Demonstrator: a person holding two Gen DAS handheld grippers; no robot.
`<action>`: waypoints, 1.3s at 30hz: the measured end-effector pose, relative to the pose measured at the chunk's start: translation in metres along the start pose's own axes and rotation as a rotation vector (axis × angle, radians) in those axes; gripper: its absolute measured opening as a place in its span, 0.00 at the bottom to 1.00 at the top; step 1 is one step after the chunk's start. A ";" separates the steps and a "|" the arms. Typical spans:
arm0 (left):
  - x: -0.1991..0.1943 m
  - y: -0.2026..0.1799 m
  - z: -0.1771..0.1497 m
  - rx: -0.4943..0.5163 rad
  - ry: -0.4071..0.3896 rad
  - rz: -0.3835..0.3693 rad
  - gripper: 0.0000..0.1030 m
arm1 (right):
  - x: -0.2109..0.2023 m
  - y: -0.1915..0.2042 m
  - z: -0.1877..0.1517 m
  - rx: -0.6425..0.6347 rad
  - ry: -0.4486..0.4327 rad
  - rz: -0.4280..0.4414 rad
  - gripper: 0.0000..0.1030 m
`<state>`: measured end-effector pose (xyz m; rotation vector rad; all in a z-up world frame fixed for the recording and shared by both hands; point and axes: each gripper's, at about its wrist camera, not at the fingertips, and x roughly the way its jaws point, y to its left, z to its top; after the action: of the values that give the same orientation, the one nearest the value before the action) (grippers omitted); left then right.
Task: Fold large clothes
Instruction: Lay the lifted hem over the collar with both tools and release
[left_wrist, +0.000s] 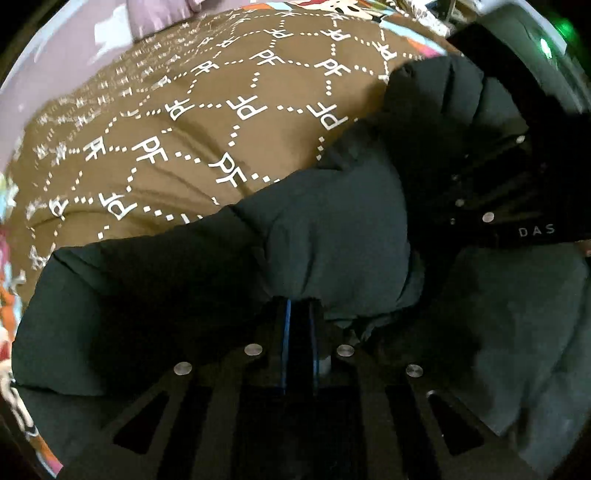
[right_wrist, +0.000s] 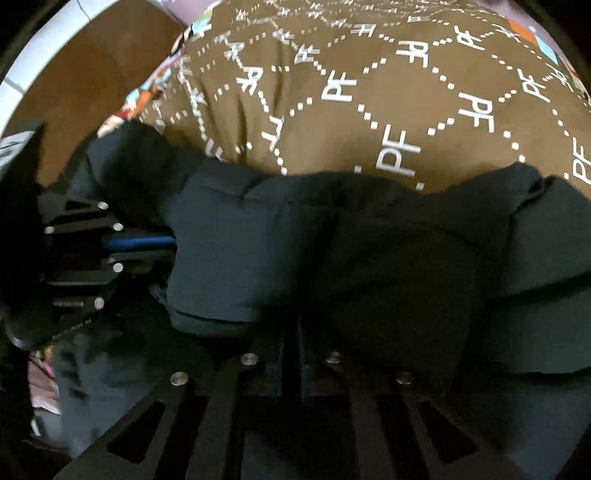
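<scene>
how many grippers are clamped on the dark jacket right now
2. The left gripper bites the dark jacket at the bottom centre of its own view. The right gripper does likewise in its view, with the left one at that picture's left edge. Both sets of jaws are shut on fabric.

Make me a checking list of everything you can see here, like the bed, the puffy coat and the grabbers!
Surface: brown bedspread printed with white PF letters and dotted diamonds; colourful patterned border at its edges.
Job's things: dark puffy jacket lying bunched across the bedspread.
Clutter: nothing seen.
Grippers: left gripper shut, pinching jacket fabric; right gripper shut, pinching jacket fabric alongside it.
Cables: nothing seen.
Surroundings: brown floor beside the bed; pale purple fabric beyond the bedspread.
</scene>
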<state>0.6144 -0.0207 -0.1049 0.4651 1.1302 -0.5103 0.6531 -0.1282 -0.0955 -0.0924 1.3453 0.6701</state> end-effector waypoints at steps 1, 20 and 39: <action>0.004 -0.002 -0.002 -0.002 -0.008 0.016 0.06 | 0.003 0.000 0.000 0.000 -0.003 -0.008 0.03; -0.074 0.008 -0.031 -0.395 -0.344 0.015 0.38 | -0.072 0.034 -0.055 0.010 -0.452 -0.192 0.27; -0.230 -0.043 -0.075 -0.541 -0.607 0.180 0.91 | -0.188 0.096 -0.142 0.045 -0.752 -0.352 1.00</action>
<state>0.4568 0.0230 0.0784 -0.0687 0.5908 -0.1489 0.4699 -0.1858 0.0714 -0.0320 0.5947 0.3165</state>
